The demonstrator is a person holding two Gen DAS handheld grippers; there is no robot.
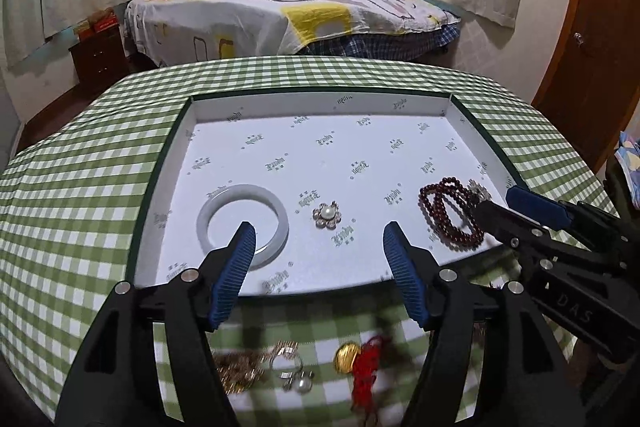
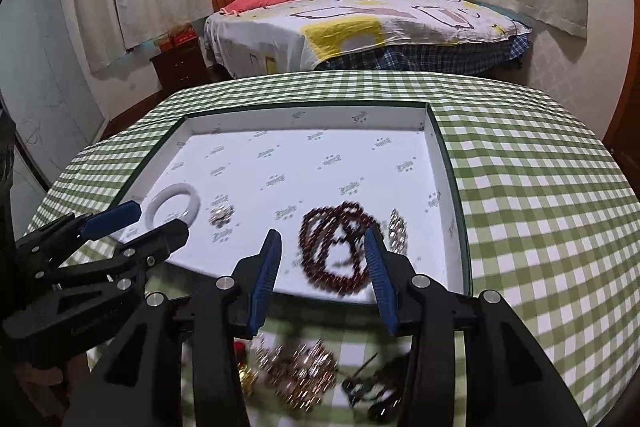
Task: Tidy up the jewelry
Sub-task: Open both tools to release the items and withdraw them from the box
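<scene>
Both grippers hover over the near edge of a shallow white tray (image 1: 460, 111) on a green checked tablecloth (image 1: 80, 187). Left gripper (image 1: 320, 231): jaws well apart, holding nothing. Right gripper (image 2: 322, 239): jaws partly open, also empty.

Four pieces already lie in the tray: a white bangle (image 1: 242, 223) near its near-left corner, a pearl flower brooch (image 1: 327, 215) at the middle of the near edge, dark red beads (image 2: 340, 251) and a sparkly silver piece (image 2: 398, 229) toward the near-right corner.

Several pieces are left on the cloth before the tray: a gold chain (image 1: 236, 371), pearl earrings (image 1: 294, 371), a gold charm with red tassel (image 1: 360, 367), a dark piece (image 2: 376, 387). The task looks roughly half done.
</scene>
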